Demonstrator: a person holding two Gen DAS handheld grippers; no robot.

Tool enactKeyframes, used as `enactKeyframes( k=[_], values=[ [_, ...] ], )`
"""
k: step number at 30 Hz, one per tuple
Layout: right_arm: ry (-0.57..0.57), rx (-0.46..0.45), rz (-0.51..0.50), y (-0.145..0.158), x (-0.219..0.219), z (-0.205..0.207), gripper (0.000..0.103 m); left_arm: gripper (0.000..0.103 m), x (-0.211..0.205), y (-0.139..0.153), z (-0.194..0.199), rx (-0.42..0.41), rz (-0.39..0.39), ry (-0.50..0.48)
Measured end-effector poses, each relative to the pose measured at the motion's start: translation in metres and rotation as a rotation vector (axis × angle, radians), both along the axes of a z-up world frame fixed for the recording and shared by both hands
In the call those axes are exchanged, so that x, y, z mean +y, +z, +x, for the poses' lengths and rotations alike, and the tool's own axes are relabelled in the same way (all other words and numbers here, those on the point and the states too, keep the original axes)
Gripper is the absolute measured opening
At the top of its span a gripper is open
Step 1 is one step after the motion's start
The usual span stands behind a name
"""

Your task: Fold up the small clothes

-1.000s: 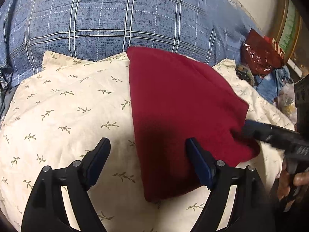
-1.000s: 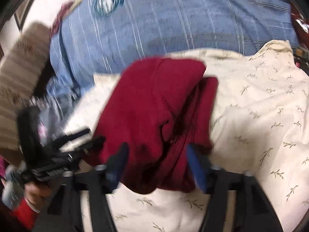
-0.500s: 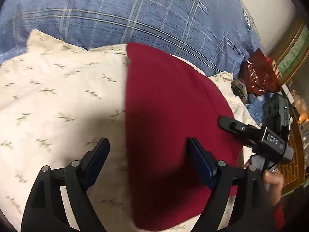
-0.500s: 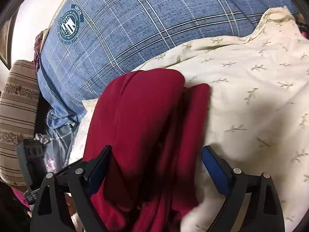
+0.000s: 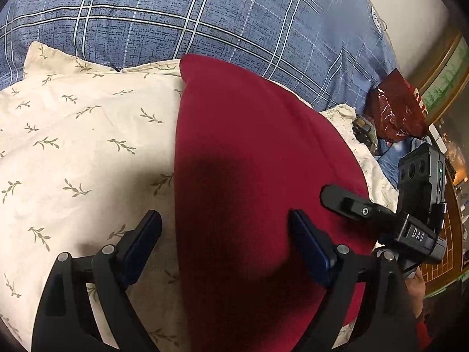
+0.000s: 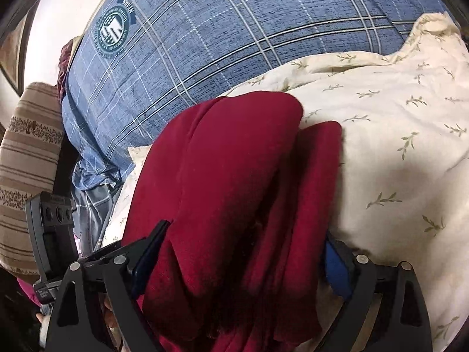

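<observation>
— Red cloth first: where is the garment [image 5: 258, 176] lying?

— On the cream leaf-print pillow [image 5: 82, 135], toward its right side as my left camera sees it. It looks folded, smooth on top, with its far corner touching the blue plaid bedding [image 5: 205, 14] behind the pillow.

— And from your other camera?

— From the right wrist the same garment [image 6: 228, 182] shows its layered edge, several thick folds running away from me, with the cream pillow [image 6: 395, 146] to its right and the plaid bedding [image 6: 234, 29] beyond.

— What is my left gripper [image 5: 225, 234] doing?

— Its jaws are opening. The garment's left edge lies between them, but neither pad presses on it; one finger is over the pillow, the other over the cloth.

— The right gripper [image 6: 243, 252]?

— Spread wide. The folded bulk sits between its fingers. The left finger lies just beside the cloth, the right pad is partly hidden behind it, and I see no pinch. In the left view, the right gripper [image 5: 337, 196] reaches over the garment's right edge.

— Anything else nearby?

— A shiny dark red bag [image 5: 395, 111] at far right, and a striped brown cushion [image 6: 26, 158] at left.
</observation>
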State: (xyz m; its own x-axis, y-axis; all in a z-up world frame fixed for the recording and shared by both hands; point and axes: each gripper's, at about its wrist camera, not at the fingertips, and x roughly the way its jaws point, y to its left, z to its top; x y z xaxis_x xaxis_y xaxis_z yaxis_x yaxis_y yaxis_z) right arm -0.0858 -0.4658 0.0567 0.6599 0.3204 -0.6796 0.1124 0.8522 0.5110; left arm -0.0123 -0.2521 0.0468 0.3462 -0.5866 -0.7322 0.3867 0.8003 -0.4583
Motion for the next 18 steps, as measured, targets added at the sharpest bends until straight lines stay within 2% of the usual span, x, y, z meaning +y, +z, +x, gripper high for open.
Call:
enactKeyframes(
  k=[2, 3, 7, 9, 11, 13, 18],
  values=[
    [0.017, -0.013, -0.014, 0.000, 0.002, 0.000, 0.087, 0.090, -0.001, -0.001, 0.000, -0.005, -0.018, -0.008],
    [0.028, -0.021, -0.022, 0.001, 0.005, 0.000, 0.080, 0.087, -0.002, -0.001, -0.001, -0.013, -0.026, -0.019],
    [0.037, -0.043, -0.087, 0.011, 0.015, -0.005, 0.065, 0.071, -0.008, 0.010, -0.012, -0.077, -0.006, -0.055],
    [0.045, -0.065, -0.096, 0.021, 0.020, -0.009, 0.056, 0.056, -0.005, 0.019, -0.016, -0.090, -0.020, -0.061],
    [0.067, -0.091, -0.099, 0.034, 0.028, -0.017, 0.056, 0.055, 0.003, 0.033, -0.023, -0.082, -0.033, -0.074],
    [0.105, -0.119, -0.085, 0.050, 0.040, -0.027, 0.055, 0.055, 0.014, 0.050, -0.038, -0.115, -0.014, -0.073],
    [0.199, -0.133, -0.036, 0.061, 0.075, -0.039, 0.055, 0.055, 0.053, 0.068, -0.072, -0.133, 0.041, -0.009]
  ],
)
